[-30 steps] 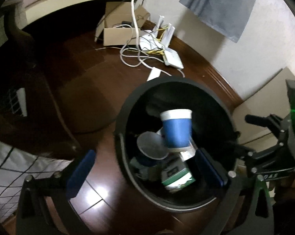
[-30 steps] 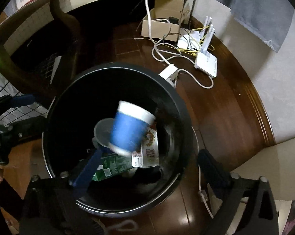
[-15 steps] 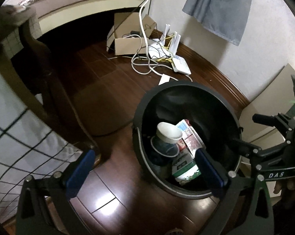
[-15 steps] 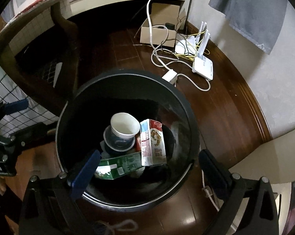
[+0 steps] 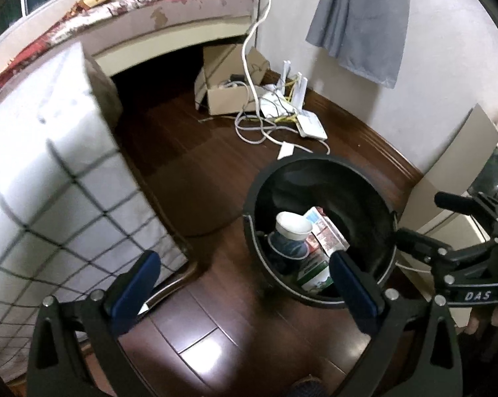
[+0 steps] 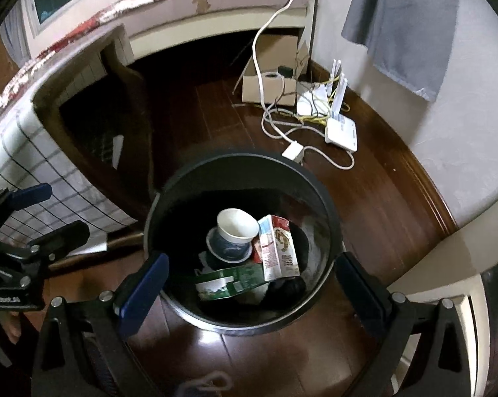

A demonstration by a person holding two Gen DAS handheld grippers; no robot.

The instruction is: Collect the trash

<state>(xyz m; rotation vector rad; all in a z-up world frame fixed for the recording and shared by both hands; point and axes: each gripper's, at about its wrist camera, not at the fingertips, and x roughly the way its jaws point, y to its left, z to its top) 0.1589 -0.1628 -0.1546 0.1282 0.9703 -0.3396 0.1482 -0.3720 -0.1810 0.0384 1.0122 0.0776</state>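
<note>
A black round bin (image 5: 318, 162) (image 6: 328, 198) stands on the dark wood floor. Inside lie a blue paper cup (image 5: 290, 231) (image 6: 235, 230) stacked on another cup, a white and red carton (image 5: 326, 231) (image 6: 277, 248) and a green carton (image 5: 315, 273) (image 6: 229, 281). My left gripper (image 5: 245, 281) is open and empty, above and left of the bin. My right gripper (image 6: 249, 284) is open and empty, directly above the bin's near rim. Each gripper shows at the edge of the other's view.
A chair with a checked cloth (image 5: 50, 182) (image 6: 34, 172) stands left of the bin. A cardboard box (image 5: 229, 99) (image 6: 272, 82), a white router (image 5: 310, 125) (image 6: 341, 129) and tangled cables (image 5: 255, 129) lie by the far wall. A beige cabinet (image 5: 454, 172) stands to the right.
The blue cup fell from mid-air into the bin and came to rest on another cup. Both grippers rose and drew back from the bin.
</note>
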